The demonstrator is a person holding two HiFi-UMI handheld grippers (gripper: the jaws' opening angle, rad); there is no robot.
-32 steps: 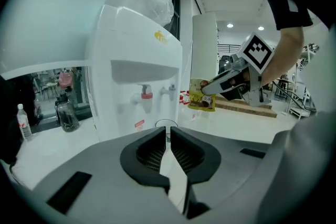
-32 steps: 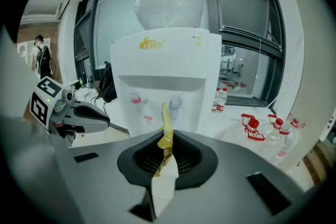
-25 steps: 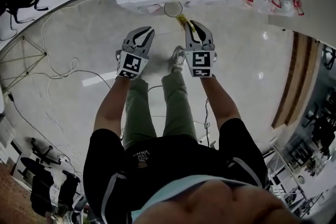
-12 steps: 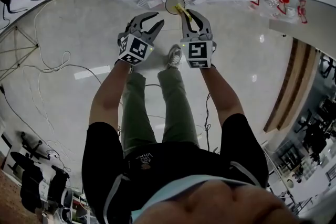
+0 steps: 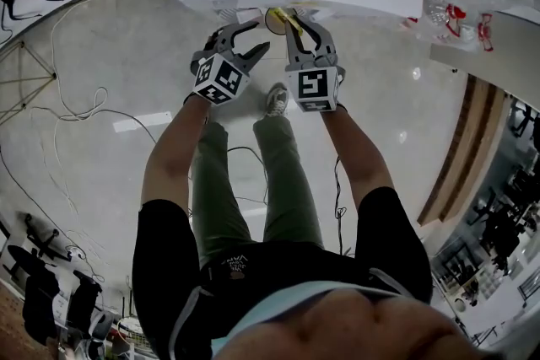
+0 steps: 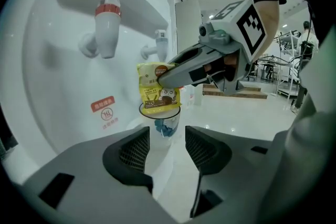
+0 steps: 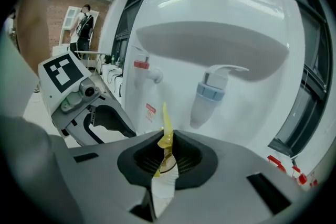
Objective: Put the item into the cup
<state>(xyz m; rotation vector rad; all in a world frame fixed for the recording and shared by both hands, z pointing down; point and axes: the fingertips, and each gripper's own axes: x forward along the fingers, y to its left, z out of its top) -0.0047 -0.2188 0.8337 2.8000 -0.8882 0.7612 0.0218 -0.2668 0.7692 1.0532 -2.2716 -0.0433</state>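
A yellow snack packet (image 6: 157, 93) hangs upright with its lower edge at the rim of a white paper cup (image 6: 161, 122), which has a blue print. The cup stands on the ledge of a white water dispenser (image 6: 63, 76). My right gripper (image 7: 167, 157) is shut on the packet (image 7: 166, 136), and the cup (image 7: 161, 191) shows just beneath it. My left gripper (image 6: 167, 147) is a little short of the cup; its jaws are opening and nothing is between them. In the head view the left gripper (image 5: 257, 36) and the right gripper (image 5: 304, 23) both reach toward the cup (image 5: 275, 18).
The dispenser has a red tap (image 6: 107, 29) and a blue tap (image 7: 210, 93) above the cup's ledge. Cables (image 5: 76, 110) trail over the glossy floor at the left. The person's legs and a shoe (image 5: 276, 99) are below the grippers.
Both grippers moved up toward the dispenser. The left jaws went from shut to wide apart. The packet came from beside the cup to over its rim.
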